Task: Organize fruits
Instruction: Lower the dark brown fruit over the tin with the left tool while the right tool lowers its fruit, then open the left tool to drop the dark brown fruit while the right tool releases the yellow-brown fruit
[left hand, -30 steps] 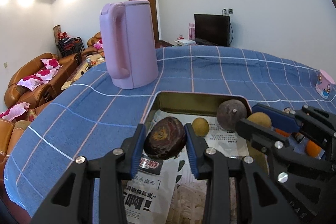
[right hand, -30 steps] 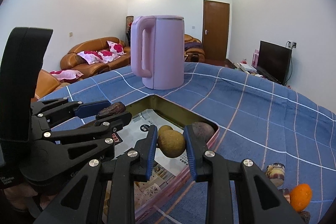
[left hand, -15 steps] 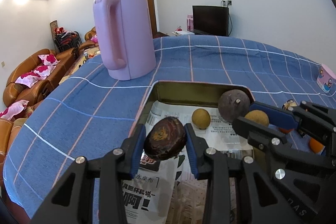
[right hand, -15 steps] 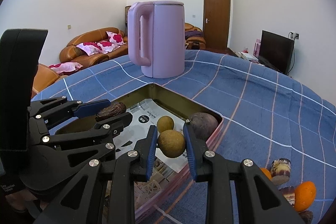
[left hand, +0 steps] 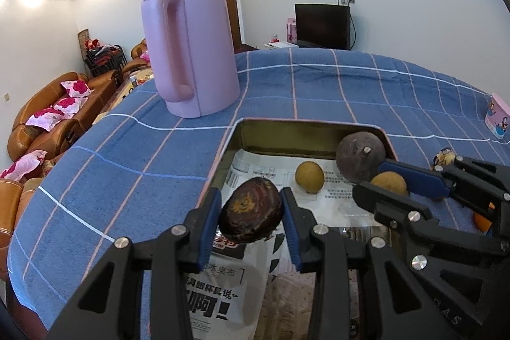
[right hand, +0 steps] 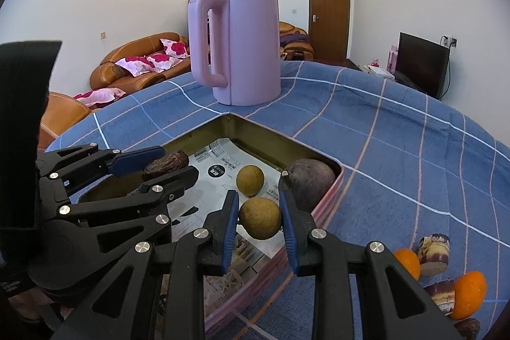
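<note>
Holding one fruit per gripper over the tin tray (left hand: pixel 306 134), both clamped.

L gripper (left hand: pixel 250 214) pinches wrinkled dark fruit (left hand: pixel 251 214) nr tray's left edge; R gripper (right hand: pixel 258 219) pinches small tan fruit (right hand: pixel 259 218) by right edge, close to big purple fruit (right hand: pixel 310 184). Risk: letting go from this height, round one prob rolls on the newspaper liner (left hand: pixel 271 168), knocks the loose tan fruit (right hand: pixel 250 180); grippers close, may clash.

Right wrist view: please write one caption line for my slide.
Right gripper holds a small brown fruit over the paper-lined tin tray.
</note>
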Demonstrator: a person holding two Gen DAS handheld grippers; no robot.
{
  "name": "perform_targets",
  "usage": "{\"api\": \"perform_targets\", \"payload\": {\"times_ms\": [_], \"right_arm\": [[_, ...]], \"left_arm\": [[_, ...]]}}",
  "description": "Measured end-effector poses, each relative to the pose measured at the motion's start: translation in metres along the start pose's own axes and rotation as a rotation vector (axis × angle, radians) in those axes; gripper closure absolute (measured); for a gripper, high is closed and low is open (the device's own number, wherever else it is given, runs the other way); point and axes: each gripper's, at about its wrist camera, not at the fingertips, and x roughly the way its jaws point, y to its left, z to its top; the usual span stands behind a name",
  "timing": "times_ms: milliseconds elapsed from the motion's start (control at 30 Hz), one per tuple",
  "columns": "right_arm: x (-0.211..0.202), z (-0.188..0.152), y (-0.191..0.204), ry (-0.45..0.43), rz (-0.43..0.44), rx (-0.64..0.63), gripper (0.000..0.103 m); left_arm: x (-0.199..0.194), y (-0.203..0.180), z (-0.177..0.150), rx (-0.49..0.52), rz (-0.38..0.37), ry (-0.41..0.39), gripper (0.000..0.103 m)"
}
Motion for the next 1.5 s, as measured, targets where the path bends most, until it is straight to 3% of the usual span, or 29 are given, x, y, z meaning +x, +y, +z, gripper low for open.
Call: {"api": "perform_targets", "payload": {"times_ms": [133, 600, 867, 1033, 1333, 1500], "right_arm": [[-0.001, 0.0, 0.0, 0.0, -0.002, 0.0, 0.074], [-0.02, -0.005, -0.006, -0.078, -0.027, 0.03, 0.063], [-0.059, -0.013, -0.024, -0.143, -0.065, 0.066, 0.052], [-0.093, -0.031, -0.05, -0.168, -0.155, 0.09, 0.049], [-0.143, -0.073, -0.125, -0.146, -0.418, 0.245, 0.045], [-0.15, -0.086, -0.147, -0.132, -0.468, 0.302, 0.044]], "left_arm": [[0.0, 0.0, -0.001, -0.004, -0.006, 0.009, 0.063], [-0.02, 0.005, -0.005, -0.017, -0.021, -0.01, 0.039], [-0.044, -0.014, -0.004, -0.005, -0.055, -0.061, 0.023], [-0.058, -0.047, -0.003, 0.025, -0.103, -0.084, 0.022], [-0.06, -0.126, -0.008, 0.124, -0.196, -0.056, 0.022], [-0.058, -0.166, -0.014, 0.185, -0.239, -0.03, 0.022]]}}
